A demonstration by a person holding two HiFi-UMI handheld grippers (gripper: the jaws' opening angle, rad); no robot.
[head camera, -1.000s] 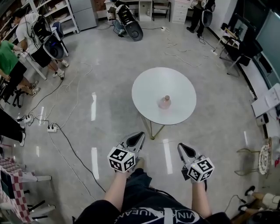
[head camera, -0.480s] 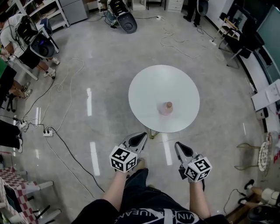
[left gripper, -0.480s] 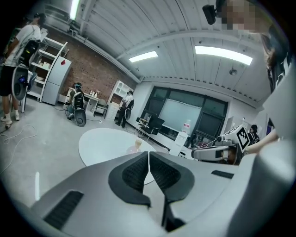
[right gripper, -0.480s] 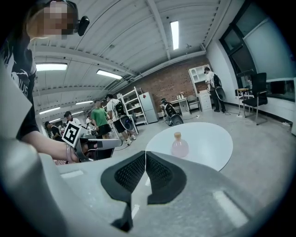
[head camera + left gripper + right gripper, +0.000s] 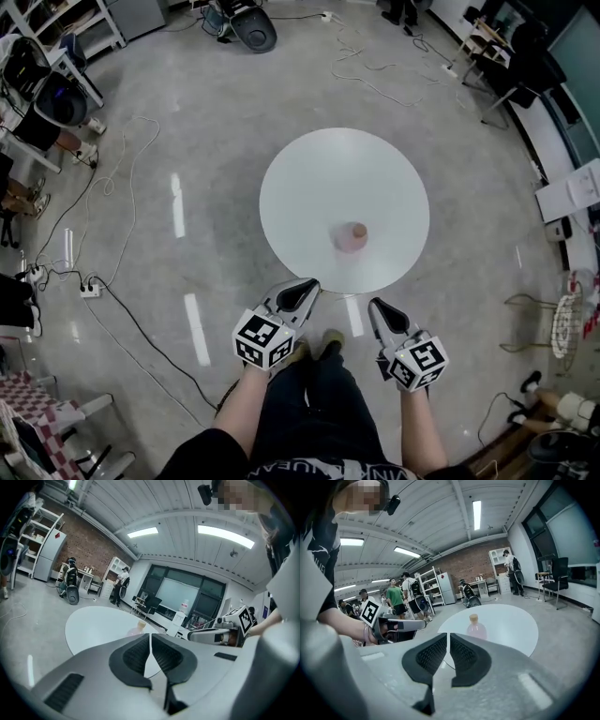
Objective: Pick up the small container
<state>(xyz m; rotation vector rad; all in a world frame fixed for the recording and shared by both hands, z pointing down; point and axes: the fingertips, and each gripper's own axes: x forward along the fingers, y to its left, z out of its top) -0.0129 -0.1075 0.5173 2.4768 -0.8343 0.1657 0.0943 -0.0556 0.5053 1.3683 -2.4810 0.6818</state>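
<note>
Jaws closed, nothing held: left gripper (image 5: 303, 290) and right gripper (image 5: 379, 309), ribbed black pads meeting. Small container (image 5: 352, 236), translucent pink with a tan cap, stands upright on the round white bench (image 5: 309, 187), ahead of both jaws, clear of them.

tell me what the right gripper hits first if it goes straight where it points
The right gripper would likely meet the near part of the white round table first; the small container stands slightly right of its line, though depth is unclear.
</note>
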